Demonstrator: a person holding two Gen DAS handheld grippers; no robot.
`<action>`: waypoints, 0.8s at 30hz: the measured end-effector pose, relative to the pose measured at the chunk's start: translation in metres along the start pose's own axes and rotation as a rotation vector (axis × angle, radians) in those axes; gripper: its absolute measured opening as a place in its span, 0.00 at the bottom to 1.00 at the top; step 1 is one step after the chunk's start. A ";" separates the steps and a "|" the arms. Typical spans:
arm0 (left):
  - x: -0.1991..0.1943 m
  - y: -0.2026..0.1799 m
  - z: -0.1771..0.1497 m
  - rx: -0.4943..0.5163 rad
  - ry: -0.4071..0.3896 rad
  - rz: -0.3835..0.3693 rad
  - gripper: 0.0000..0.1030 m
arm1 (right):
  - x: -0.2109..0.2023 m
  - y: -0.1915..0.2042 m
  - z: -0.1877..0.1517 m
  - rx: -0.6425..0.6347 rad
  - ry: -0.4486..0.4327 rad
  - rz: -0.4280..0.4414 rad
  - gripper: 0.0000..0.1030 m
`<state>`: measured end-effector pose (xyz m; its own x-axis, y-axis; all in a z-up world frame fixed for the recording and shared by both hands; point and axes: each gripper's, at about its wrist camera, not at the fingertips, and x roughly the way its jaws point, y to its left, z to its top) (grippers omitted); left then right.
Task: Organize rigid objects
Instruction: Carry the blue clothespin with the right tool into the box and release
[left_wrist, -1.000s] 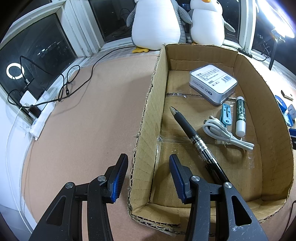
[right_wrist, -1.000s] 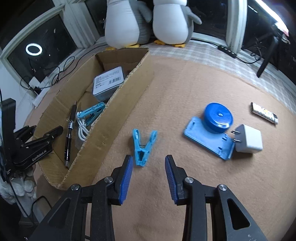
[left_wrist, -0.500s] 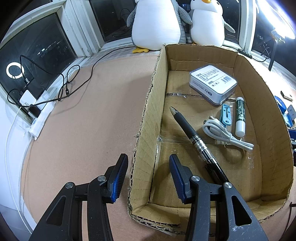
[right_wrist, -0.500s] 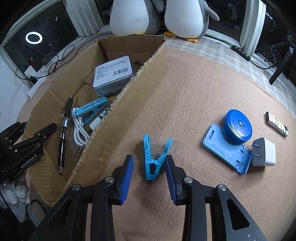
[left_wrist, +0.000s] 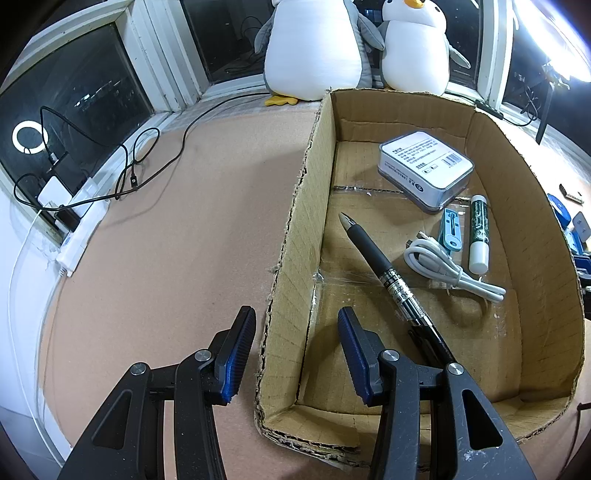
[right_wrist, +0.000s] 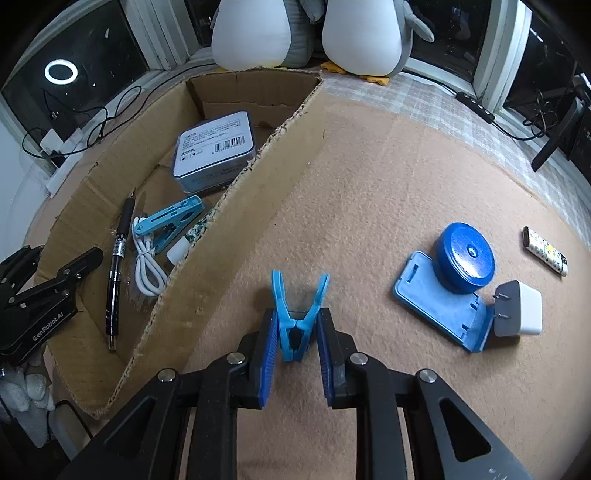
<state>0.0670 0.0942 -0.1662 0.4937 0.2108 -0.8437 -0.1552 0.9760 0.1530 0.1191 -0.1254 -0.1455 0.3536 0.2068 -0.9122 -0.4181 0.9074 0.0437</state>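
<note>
A cardboard box holds a grey tin, a black pen, a white cable, a blue clip and a white tube. My left gripper is open, straddling the box's left wall near its front corner. In the right wrist view the box lies to the left. My right gripper has its pads closed against a blue clothespin that lies on the brown mat.
To the right on the mat lie a blue round case, a blue flat holder, a white charger plug and a patterned lighter. Two plush penguins sit behind the box. Cables run along the window sill on the left.
My right gripper moved forward over the blue clothespin and its jaws closed in on it. The left gripper stayed still at the box wall.
</note>
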 end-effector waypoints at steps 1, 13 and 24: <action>0.000 0.000 0.000 0.000 0.000 -0.002 0.49 | -0.004 -0.002 -0.002 0.005 -0.006 0.001 0.18; 0.000 0.001 0.000 0.001 -0.002 -0.010 0.49 | -0.071 0.027 -0.008 -0.054 -0.121 0.065 0.18; 0.000 0.001 -0.001 -0.004 -0.001 -0.018 0.49 | -0.076 0.075 -0.001 -0.161 -0.132 0.110 0.18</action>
<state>0.0660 0.0948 -0.1665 0.4975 0.1928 -0.8458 -0.1491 0.9795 0.1356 0.0604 -0.0735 -0.0737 0.4007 0.3570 -0.8438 -0.5846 0.8087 0.0646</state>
